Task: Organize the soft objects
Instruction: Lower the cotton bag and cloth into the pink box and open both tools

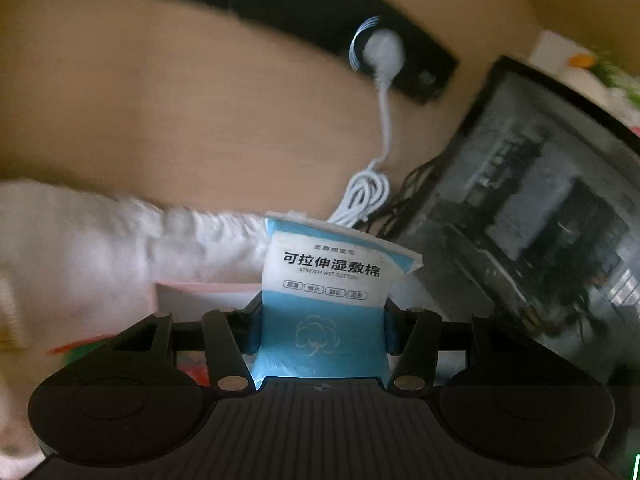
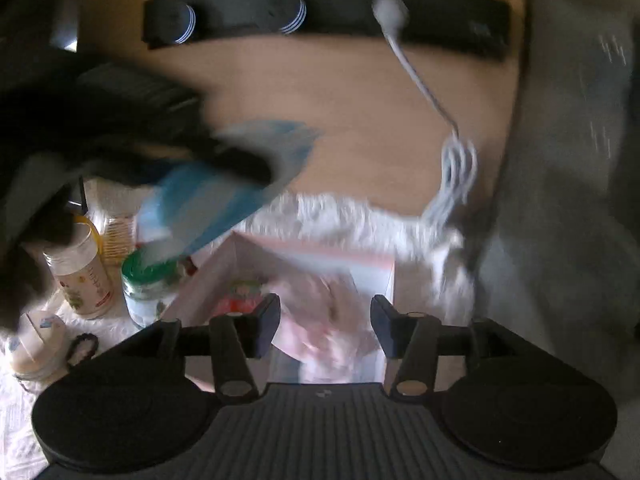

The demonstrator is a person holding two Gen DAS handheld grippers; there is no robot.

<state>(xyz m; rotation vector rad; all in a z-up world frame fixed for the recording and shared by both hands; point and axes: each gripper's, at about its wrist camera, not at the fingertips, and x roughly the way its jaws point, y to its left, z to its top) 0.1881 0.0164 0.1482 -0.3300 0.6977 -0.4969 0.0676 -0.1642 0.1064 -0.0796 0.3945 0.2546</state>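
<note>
Your left claw [image 1: 322, 320] is gripping the blue-and-white cotton pad packet [image 1: 328, 280]: both pads are pressing into its lower blue half, and the packet is standing upright between them, its white printed upper part rising above the fingertips. In the right wrist view that same packet [image 2: 208, 196] is showing as a blurred blue shape held in the air at the left, above the jars and to the left of the pink box.

Your right claw [image 2: 325, 326] is standing released, its jaws apart and nothing pressed between the pads. Directly beyond and below the gap, a pale pink soft item [image 2: 320, 320] is lying inside the pink box [image 2: 312, 254]; it is too blurred for you to tell what it is or whether it is touching the fingertips.

The box is sitting on a white fluffy cloth [image 2: 352, 216] spread over the counter [image 2: 320, 100]. To the left of the box a green-lidded jar [image 2: 148, 284] and a yellow-lidded bottle [image 2: 82, 268] are standing upright side by side. Along the far side a black power strip [image 2: 328, 12] is running, with a white plug [image 2: 390, 12] in it and its white cable [image 2: 456, 172] coiling down toward the cloth. In the left wrist view a dark glass-sided case [image 1: 532, 216] is standing at the right.
</note>
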